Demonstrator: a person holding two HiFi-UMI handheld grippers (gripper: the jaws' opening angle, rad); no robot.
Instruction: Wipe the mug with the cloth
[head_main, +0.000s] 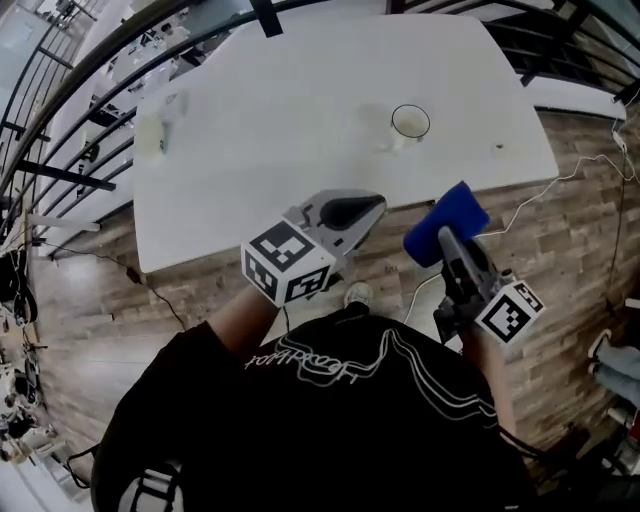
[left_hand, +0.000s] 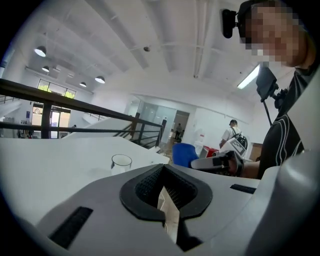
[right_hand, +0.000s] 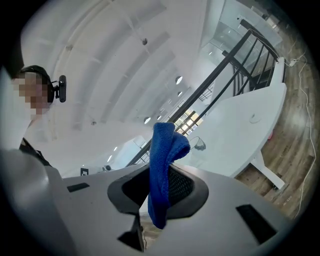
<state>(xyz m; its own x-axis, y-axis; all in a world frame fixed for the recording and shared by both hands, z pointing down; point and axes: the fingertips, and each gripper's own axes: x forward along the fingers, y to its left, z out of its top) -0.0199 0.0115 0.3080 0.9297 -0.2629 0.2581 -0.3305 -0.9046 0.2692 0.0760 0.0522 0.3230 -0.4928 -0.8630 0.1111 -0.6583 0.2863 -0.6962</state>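
Note:
A clear glass mug (head_main: 410, 123) stands on the white table (head_main: 300, 150), towards its near right side. Both grippers hover in front of the table's near edge, above the wooden floor. My left gripper (head_main: 372, 208) is shut with nothing between its jaws, and it points towards the mug (left_hand: 120, 162). My right gripper (head_main: 447, 238) is shut on a blue cloth (head_main: 448, 220), which sticks up out of its jaws. In the right gripper view the cloth (right_hand: 165, 160) hangs folded between the pads, with the mug (right_hand: 198, 144) beyond it on the table.
A small pale object (head_main: 152, 135) sits at the table's far left, and a tiny dark speck (head_main: 498, 149) near its right edge. Black railings (head_main: 60, 120) run behind and left of the table. A white cable (head_main: 560, 185) trails over the floor. A person (left_hand: 232, 134) stands far off.

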